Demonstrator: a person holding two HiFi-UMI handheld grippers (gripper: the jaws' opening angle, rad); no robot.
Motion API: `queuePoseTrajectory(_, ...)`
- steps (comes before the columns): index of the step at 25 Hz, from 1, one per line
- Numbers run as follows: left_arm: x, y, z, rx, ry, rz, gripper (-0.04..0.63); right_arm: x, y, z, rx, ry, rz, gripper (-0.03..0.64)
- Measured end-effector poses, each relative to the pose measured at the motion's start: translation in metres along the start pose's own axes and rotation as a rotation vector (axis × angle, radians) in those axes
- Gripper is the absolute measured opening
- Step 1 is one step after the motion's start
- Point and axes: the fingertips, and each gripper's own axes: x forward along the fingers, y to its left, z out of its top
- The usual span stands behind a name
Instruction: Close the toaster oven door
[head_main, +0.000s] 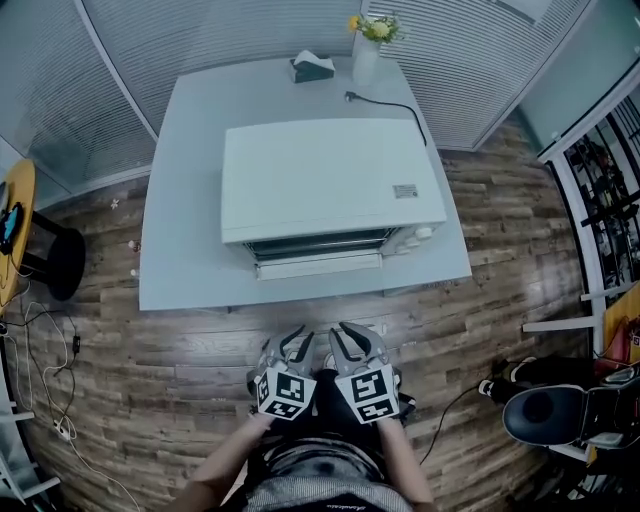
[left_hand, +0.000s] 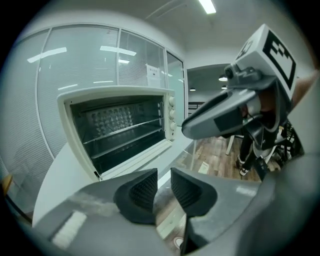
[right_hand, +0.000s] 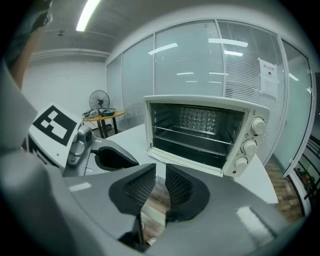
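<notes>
A white toaster oven (head_main: 330, 180) stands on a pale grey table (head_main: 190, 200), its front facing me. Its door (head_main: 318, 264) hangs folded down at the table's near edge, leaving the dark cavity with its wire rack (right_hand: 195, 131) exposed. Three knobs (right_hand: 248, 143) sit on the right of its front. Both grippers hover side by side over the floor, short of the table. My left gripper (head_main: 293, 340) (left_hand: 164, 187) and right gripper (head_main: 350, 335) (right_hand: 160, 187) each show a narrow gap between the pads, with nothing in it. Both point toward the oven (left_hand: 117, 125).
At the table's far edge are a vase of yellow flowers (head_main: 368, 45), a dark tissue box (head_main: 312, 66) and the oven's black cord (head_main: 385, 105). A black stool (head_main: 55, 260) and yellow round table (head_main: 15, 230) stand left; a black chair (head_main: 550, 415) stands right.
</notes>
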Motion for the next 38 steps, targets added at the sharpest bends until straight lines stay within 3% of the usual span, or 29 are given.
queuePoseTrajectory(6, 0.020, -0.021, -0.045, 0.143, 0.115, -0.035, 0.087, -0.006, -0.001, -0.014, 0.022, 0.019, -0.017, 0.060)
queuePoseTrajectory(16, 0.051, -0.049, -0.099, 0.292, 0.259, -0.099, 0.133, -0.019, -0.007, -0.034, 0.058, 0.052, -0.047, 0.061)
queuePoseTrajectory(23, 0.069, -0.053, -0.124, 0.565, 0.319, -0.026, 0.168, -0.023, -0.007, -0.040, 0.074, 0.059, -0.049, 0.061)
queuePoseTrajectory(28, 0.076, -0.053, -0.130, 0.675, 0.329, 0.026, 0.183, -0.027, -0.012, -0.042, 0.075, 0.063, -0.059, 0.061)
queuePoseTrajectory(33, 0.075, -0.045, -0.130, 0.669, 0.339, 0.091, 0.183, -0.028, -0.016, -0.045, 0.072, 0.071, -0.064, 0.061)
queuePoseTrajectory(38, 0.074, -0.042, -0.127, 0.656, 0.340, 0.076, 0.184, -0.029, -0.019, -0.051, 0.062, 0.085, -0.058, 0.061)
